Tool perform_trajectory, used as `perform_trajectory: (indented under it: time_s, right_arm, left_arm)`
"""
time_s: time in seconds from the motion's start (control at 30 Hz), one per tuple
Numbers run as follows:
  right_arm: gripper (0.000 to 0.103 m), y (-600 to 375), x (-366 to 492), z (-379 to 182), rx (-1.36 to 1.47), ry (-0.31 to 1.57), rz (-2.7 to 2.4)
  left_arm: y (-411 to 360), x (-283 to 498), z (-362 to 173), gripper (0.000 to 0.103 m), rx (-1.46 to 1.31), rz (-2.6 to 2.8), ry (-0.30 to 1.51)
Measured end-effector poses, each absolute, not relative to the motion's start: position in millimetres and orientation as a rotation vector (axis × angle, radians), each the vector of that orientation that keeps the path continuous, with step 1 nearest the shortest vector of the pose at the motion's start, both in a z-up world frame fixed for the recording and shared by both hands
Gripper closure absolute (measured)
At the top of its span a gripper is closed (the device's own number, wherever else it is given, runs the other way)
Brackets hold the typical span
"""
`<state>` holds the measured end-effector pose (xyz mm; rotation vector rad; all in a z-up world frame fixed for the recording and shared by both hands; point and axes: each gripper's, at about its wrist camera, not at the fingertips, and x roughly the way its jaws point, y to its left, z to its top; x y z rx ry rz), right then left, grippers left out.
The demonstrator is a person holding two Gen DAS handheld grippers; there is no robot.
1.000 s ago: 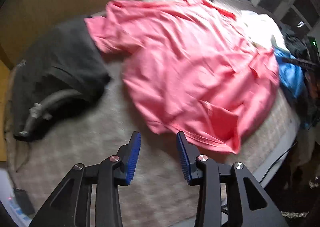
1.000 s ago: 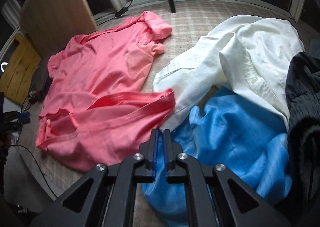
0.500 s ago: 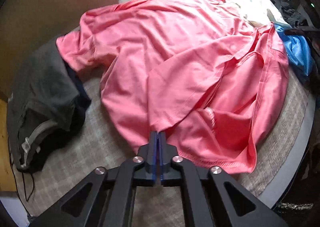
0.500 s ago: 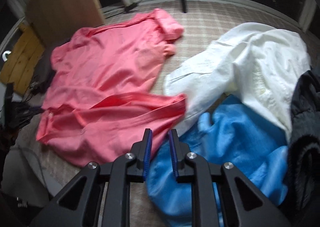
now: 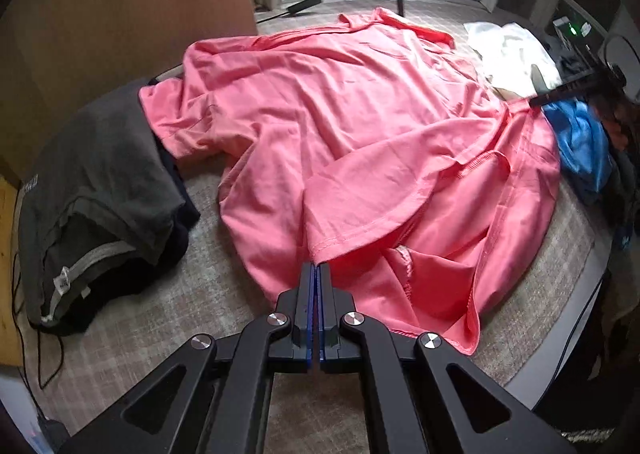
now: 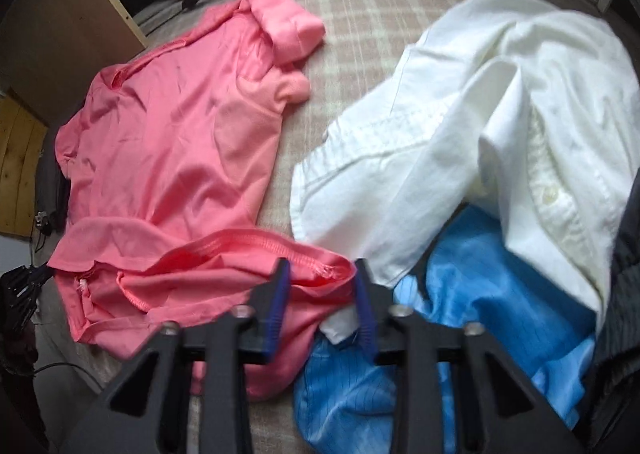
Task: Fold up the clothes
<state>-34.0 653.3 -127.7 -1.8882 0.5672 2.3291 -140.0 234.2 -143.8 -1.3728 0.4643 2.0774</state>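
A pink shirt (image 5: 340, 126) lies spread on the checked bed cover (image 5: 180, 314), its lower part folded over in loose layers. My left gripper (image 5: 317, 268) is shut on a hem corner of that folded layer at the shirt's near edge. In the right wrist view the same pink shirt (image 6: 172, 142) fills the left half. My right gripper (image 6: 320, 278) hangs over its other hem corner. The stitched hem sits between the blue pads (image 6: 276, 294), which stand apart from the cloth as the jaws close.
A white shirt (image 6: 460, 126) and a blue garment (image 6: 480, 294) lie crumpled right of the pink one, the white one overlapping the blue. A dark grey garment (image 5: 100, 174) lies to the left. A wooden panel (image 5: 120, 14) stands behind, and the bed edge (image 5: 560, 358) is near.
My left gripper closed on the pink hem corner and drew it up slightly. My right gripper moved left from the blue garment to the pink hem, and its jaws spread apart.
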Motion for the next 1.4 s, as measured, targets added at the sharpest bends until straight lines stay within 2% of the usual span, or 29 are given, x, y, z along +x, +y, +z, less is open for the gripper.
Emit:
perform_trajectory:
  time_s: [0.27, 0.53, 0.6, 0.8, 0.87, 1.0, 1.03, 1.1, 1.13, 1.17, 1.33, 1.37, 1.4]
  right_arm:
    - [0.099, 648, 1, -83, -1.805, 0.604, 2.448]
    - [0.099, 620, 91, -23, -1.752, 0.475, 2.574]
    - [0.099, 608, 124, -28, -1.727, 0.446, 2.575]
    - [0.1, 588, 169, -96, -1.784, 0.485, 2.439]
    - [0.101, 587, 180, -89, -1.767, 0.501, 2.452]
    - [0.1, 583, 182, -63, -1.738, 0.407, 2.544]
    - [0.099, 579, 178, -63, -1.748, 0.367, 2.565]
    - [0.083, 571, 167, -76, -1.755, 0.265, 2.596]
    - [0.063, 568, 160, -85, -1.765, 0.236, 2.609]
    - [0.055, 564, 152, -96, -1.778, 0.205, 2.615]
    - [0.055, 543, 113, -148, -1.859, -0.061, 2.561]
    - [0.059, 542, 111, -151, -1.86, -0.068, 2.573]
    - [0.069, 542, 111, -150, -1.86, -0.052, 2.587]
  left_arm:
    - [202, -135, -118, 0.103, -1.365, 2.144, 0.369]
    - [143, -90, -83, 0.103, -1.437, 2.153, 0.219]
    - [133, -70, -88, 0.103, -1.474, 2.135, 0.217]
    - [117, -42, -131, 0.103, -1.636, 2.088, 0.185]
    - [114, -37, -122, 0.103, -1.615, 2.096, 0.181]
    - [117, -37, -98, 0.103, -1.534, 2.119, 0.232]
    - [118, -39, -97, 0.103, -1.525, 2.123, 0.244]
    - [120, -47, -102, 0.103, -1.529, 2.12, 0.259]
    - [122, -51, -104, 0.103, -1.531, 2.116, 0.266]
    - [123, -54, -107, 0.103, -1.534, 2.114, 0.277]
    - [129, -61, -115, 0.103, -1.551, 2.105, 0.288]
    - [130, -62, -116, 0.103, -1.55, 2.108, 0.288]
    - [130, -61, -114, 0.103, -1.545, 2.112, 0.286]
